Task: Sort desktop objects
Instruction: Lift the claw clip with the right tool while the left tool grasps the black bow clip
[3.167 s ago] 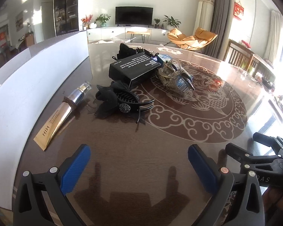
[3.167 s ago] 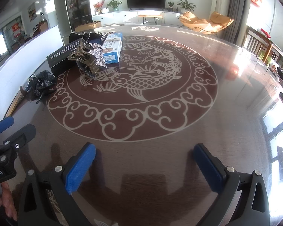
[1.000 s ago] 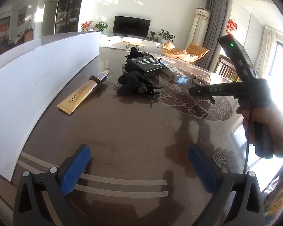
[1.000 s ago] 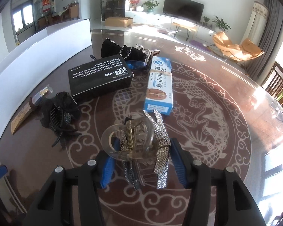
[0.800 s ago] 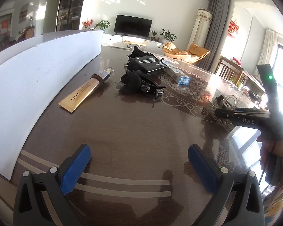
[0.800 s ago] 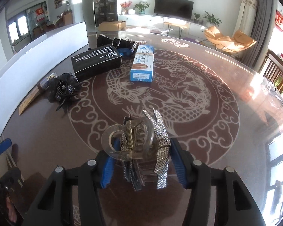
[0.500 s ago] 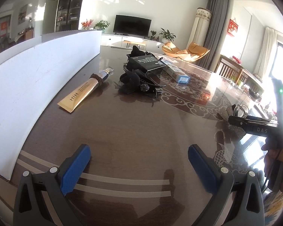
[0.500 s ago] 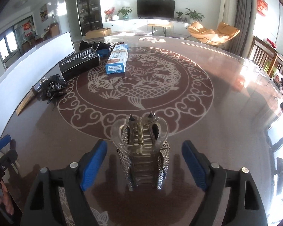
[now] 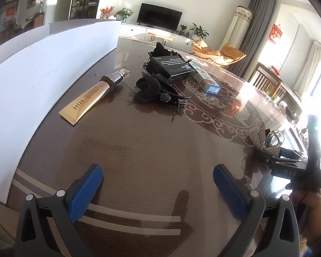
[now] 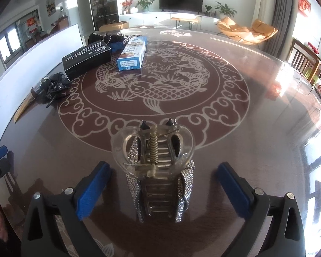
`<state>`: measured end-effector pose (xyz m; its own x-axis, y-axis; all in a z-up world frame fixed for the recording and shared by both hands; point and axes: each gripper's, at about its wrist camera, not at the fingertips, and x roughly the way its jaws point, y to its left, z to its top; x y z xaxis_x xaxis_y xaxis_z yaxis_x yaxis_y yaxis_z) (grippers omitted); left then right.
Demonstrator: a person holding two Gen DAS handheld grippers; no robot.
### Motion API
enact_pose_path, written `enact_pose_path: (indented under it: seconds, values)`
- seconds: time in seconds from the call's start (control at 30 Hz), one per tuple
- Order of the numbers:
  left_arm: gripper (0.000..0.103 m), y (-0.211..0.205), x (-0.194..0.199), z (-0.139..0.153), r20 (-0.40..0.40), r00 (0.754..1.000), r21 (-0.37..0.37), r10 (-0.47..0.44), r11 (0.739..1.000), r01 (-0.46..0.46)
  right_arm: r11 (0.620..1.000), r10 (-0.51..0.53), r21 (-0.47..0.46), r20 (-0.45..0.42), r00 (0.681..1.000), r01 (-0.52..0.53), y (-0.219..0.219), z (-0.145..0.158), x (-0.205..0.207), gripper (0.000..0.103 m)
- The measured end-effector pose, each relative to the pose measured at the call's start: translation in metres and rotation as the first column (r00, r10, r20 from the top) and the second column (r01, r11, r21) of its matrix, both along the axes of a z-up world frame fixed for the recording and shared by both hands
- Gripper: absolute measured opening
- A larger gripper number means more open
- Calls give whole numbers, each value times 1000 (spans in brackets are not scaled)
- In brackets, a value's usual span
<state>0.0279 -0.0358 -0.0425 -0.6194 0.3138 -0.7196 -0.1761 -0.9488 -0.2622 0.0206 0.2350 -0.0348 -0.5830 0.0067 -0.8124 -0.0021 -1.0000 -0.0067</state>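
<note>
The clear plastic rhinestone-covered claw hair clip (image 10: 158, 169) is set on the dark glossy patterned table (image 10: 256, 128), untouched between the right gripper (image 10: 161, 190) jaws, which have just been opened wide. The left gripper (image 9: 157, 189) is spread wide too, nothing held.

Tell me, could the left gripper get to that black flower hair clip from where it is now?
Probably yes. The left gripper is open and holds nothing, and only bare table lies between it and the black flower hair clip. The gold tube sits off to one side.
</note>
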Motion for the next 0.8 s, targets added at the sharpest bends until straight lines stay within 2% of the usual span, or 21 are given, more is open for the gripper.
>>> enact_pose_path:
  seconds: [0.2, 0.3, 0.47, 0.6, 0.7, 0.8]
  values:
    - [103, 36, -63, 2, 67, 995, -77, 77, 994, -72, 1000, 2, 2, 1, 1000, -2, -1, -1, 0, 103]
    - [103, 45, -93, 4, 96, 987, -70, 130, 990, -124, 1000, 2, 2, 1, 1000, -2, -1, -1, 0, 103]
    - [103, 60, -137, 9, 101, 960, -107, 261, 962, -250, 1000, 3, 2, 2, 1000, -3, -1, -1, -1, 103]
    - [103, 62, -163, 0, 144, 928, -157, 343, 934, -321, 1000, 3, 2, 1, 1000, -3, -1, -1, -1, 103]
    - [103, 67, -172, -3, 126, 933, -223, 338, 926, -305, 1000, 2, 2, 1, 1000, -2, -1, -1, -1, 103]
    - [103, 75, -167, -5, 85, 963, -286, 257, 932, -224, 1000, 2, 2, 1, 1000, -2, -1, -1, -1, 103]
